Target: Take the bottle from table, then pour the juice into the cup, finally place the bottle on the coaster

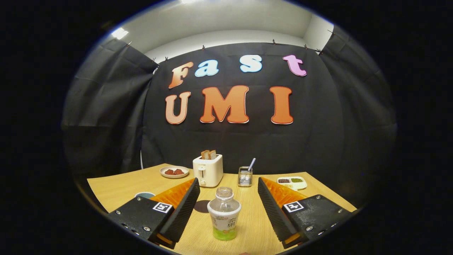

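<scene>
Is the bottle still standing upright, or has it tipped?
Upright. The bottle stands on its base on the table, cap on top, between the open gripper's fingers, which do not touch it.

The bottle (224, 213) is clear, with green juice low down. It stands straight up near the table's (116, 191) front edge. The cup (144, 194) sits left of it. The dark round coaster (201, 206) lies between them.

The clear glossy plastic bottle (224, 214) with its paper-like label stands on the smooth, matt, light wood-grain table (116, 193); a glossy white plastic toaster (208, 170) stands near the table's far edge.
</scene>
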